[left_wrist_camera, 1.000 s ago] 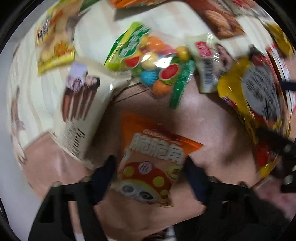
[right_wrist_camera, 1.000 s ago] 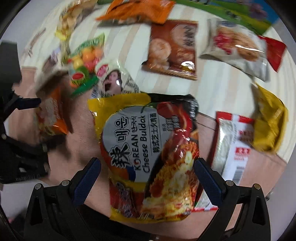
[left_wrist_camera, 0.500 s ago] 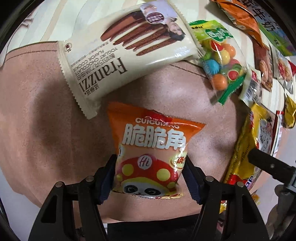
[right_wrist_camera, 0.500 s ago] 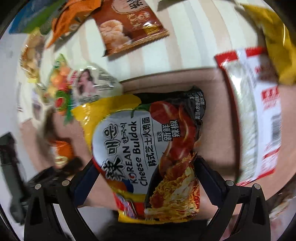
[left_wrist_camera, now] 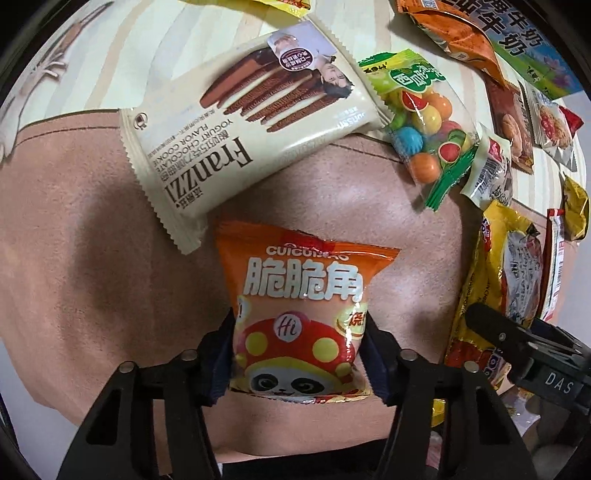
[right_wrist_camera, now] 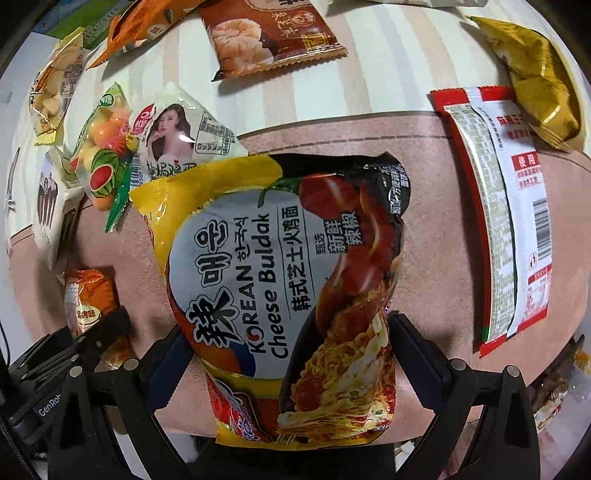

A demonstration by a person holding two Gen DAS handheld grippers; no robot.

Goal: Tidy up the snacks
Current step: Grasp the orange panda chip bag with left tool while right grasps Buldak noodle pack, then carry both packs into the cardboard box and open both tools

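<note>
My left gripper (left_wrist_camera: pixel 299 354) pinches the lower half of the orange panda snack bag (left_wrist_camera: pixel 301 310), its fingers (left_wrist_camera: pixel 221 354) pressed on both sides, holding the bag over the pink mat (left_wrist_camera: pixel 92 240). My right gripper (right_wrist_camera: pixel 288 354) clamps the yellow Cheese Buldak noodle packet (right_wrist_camera: pixel 280 288) between its fingers (right_wrist_camera: pixel 410 347), above the same mat. Just past the orange bag lies the cream Franzzi cookie pack (left_wrist_camera: pixel 240 122), half on the mat, half on the striped surface (left_wrist_camera: pixel 129 66). Beside it, its corner under the pack's edge, sits the green bag of fruit candies (left_wrist_camera: pixel 424 122). To the right of the noodles a red-and-white packet (right_wrist_camera: pixel 506 221) lies on the mat. Farther off on the surface rest a brown cake pack (right_wrist_camera: pixel 266 33) and a gold pouch (right_wrist_camera: pixel 539 77).
</note>
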